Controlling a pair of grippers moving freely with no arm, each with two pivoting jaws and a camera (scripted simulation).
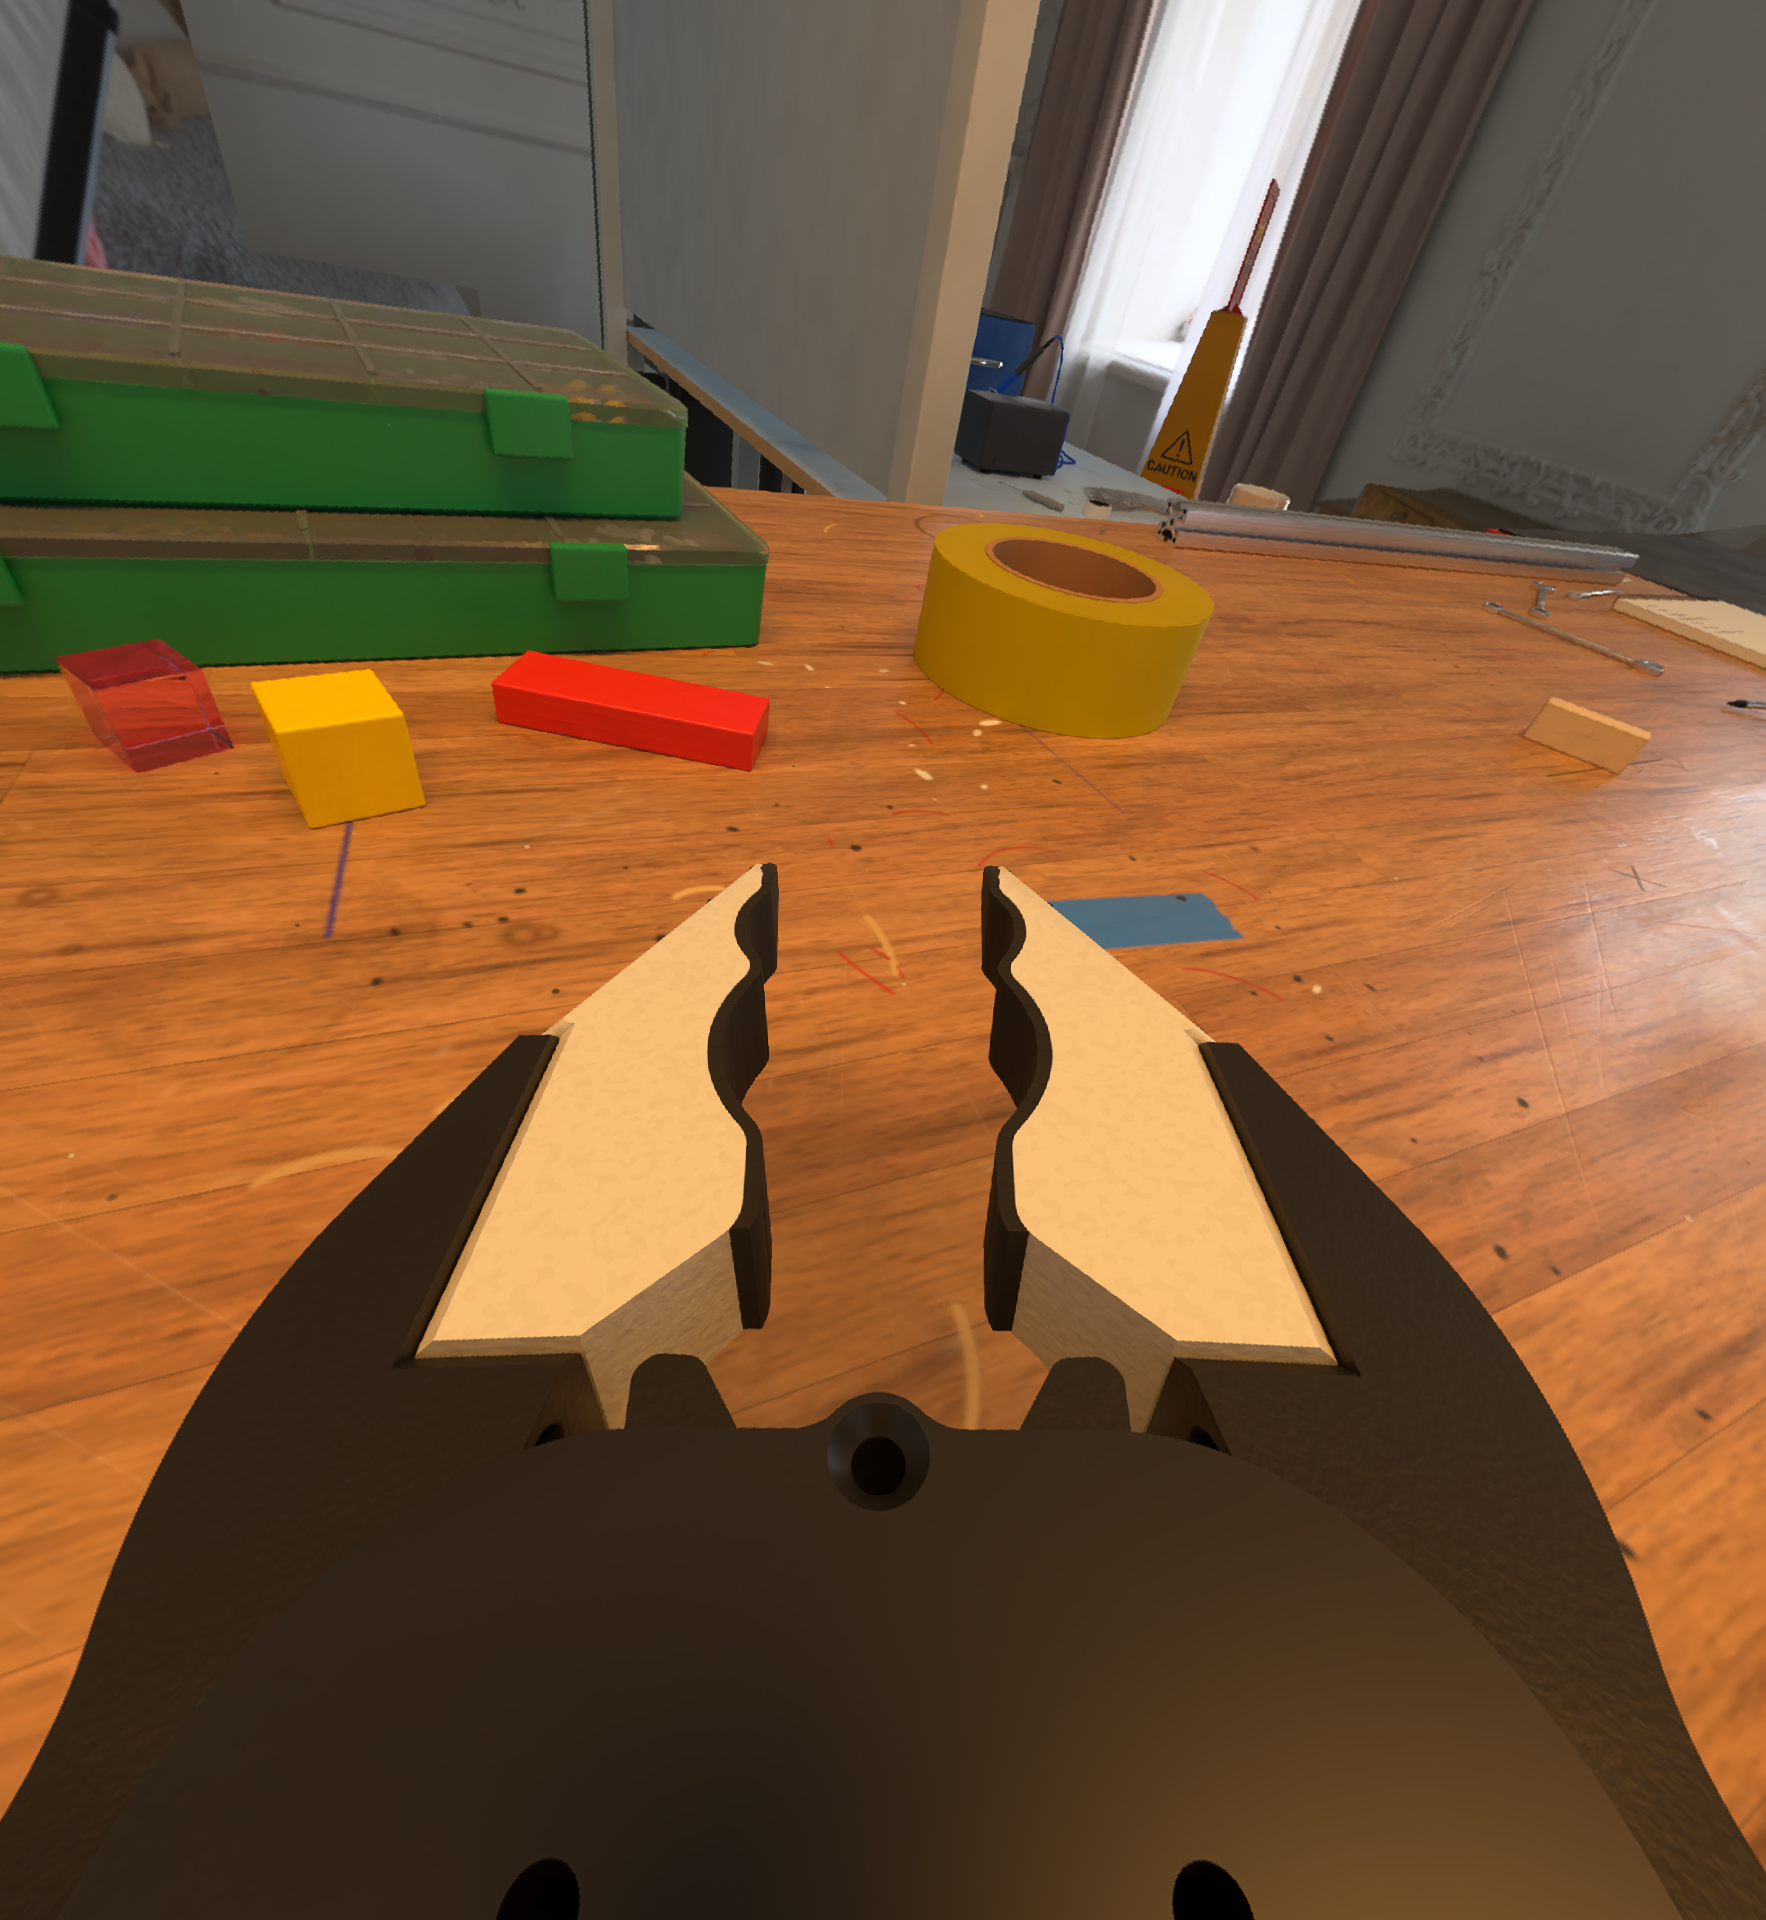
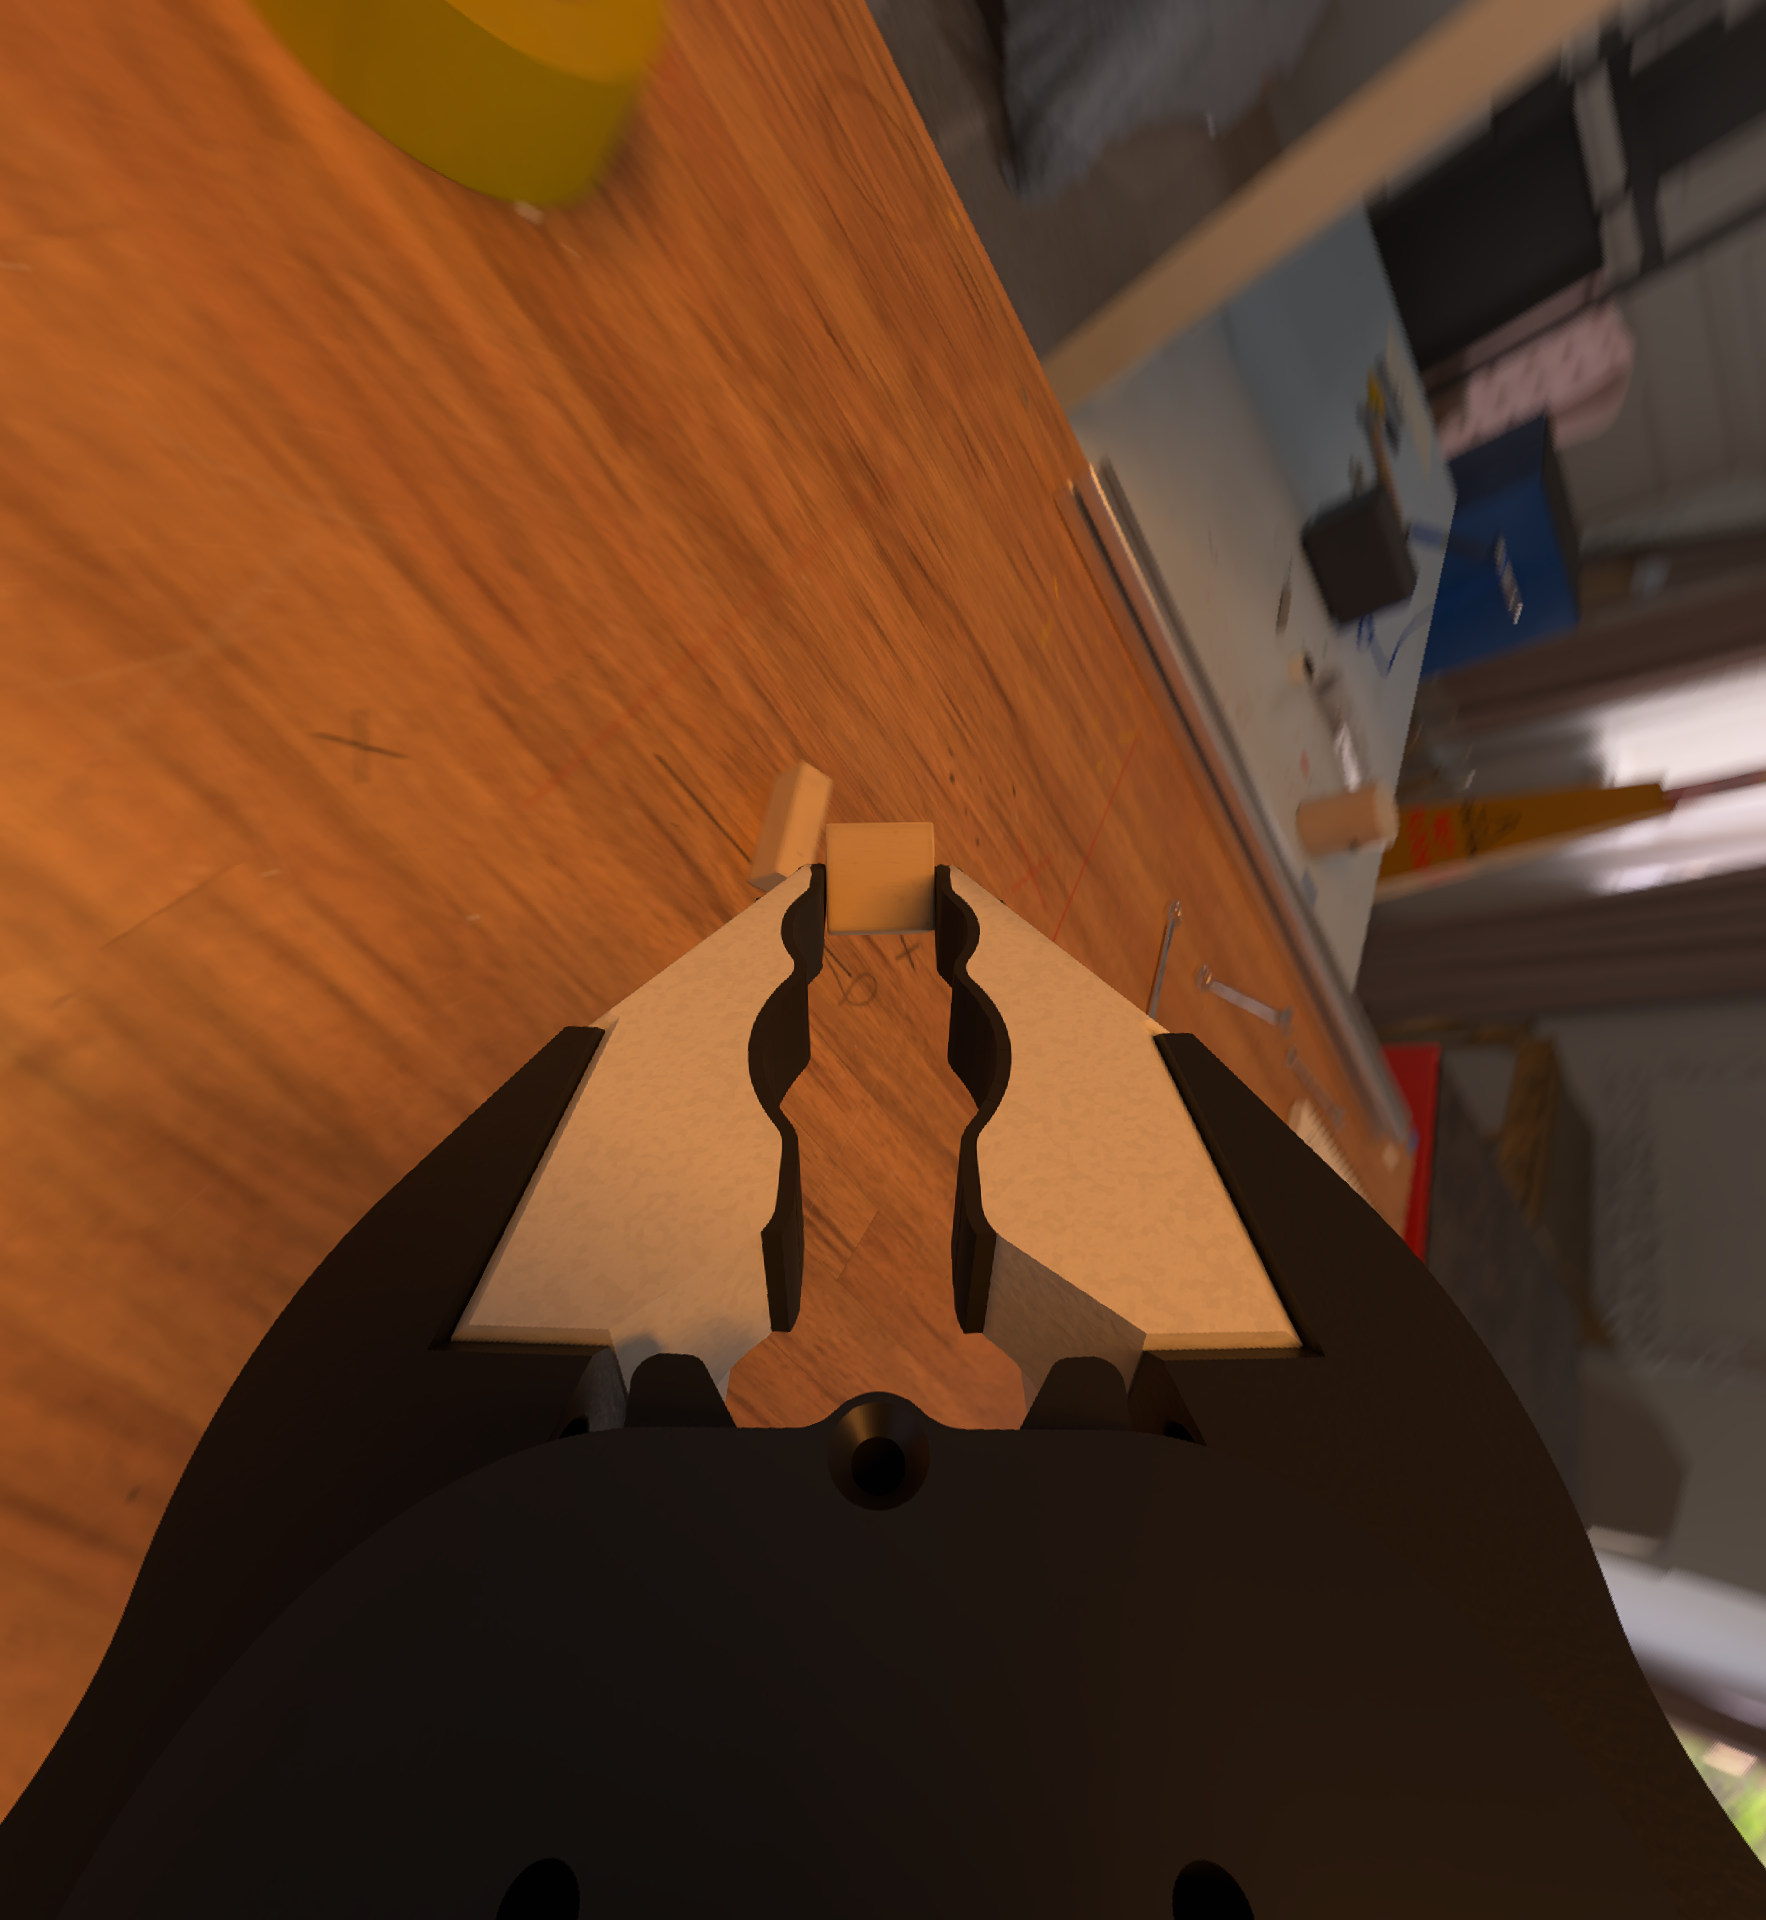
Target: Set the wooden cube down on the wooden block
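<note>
In the right wrist view my right gripper [image 2: 879,896] is shut on a small pale wooden cube [image 2: 879,857], pinched between its fingertips. The wooden block [image 2: 791,826], a short pale bar, lies on the table just beyond and to the left of the cube. This view is rolled sideways and blurred. In the left wrist view my left gripper [image 1: 879,883] is open and empty above the wooden table [image 1: 1274,1039]. The wooden block [image 1: 1585,732] lies far off to its right.
Two stacked green organiser cases [image 1: 318,520] stand at the back left, with a red clear cube [image 1: 143,704], a yellow cube [image 1: 342,743] and a red bar [image 1: 630,709] in front. A yellow tape roll [image 1: 1061,629] sits mid-table. Small wrenches [image 2: 1243,1000] lie near the table edge.
</note>
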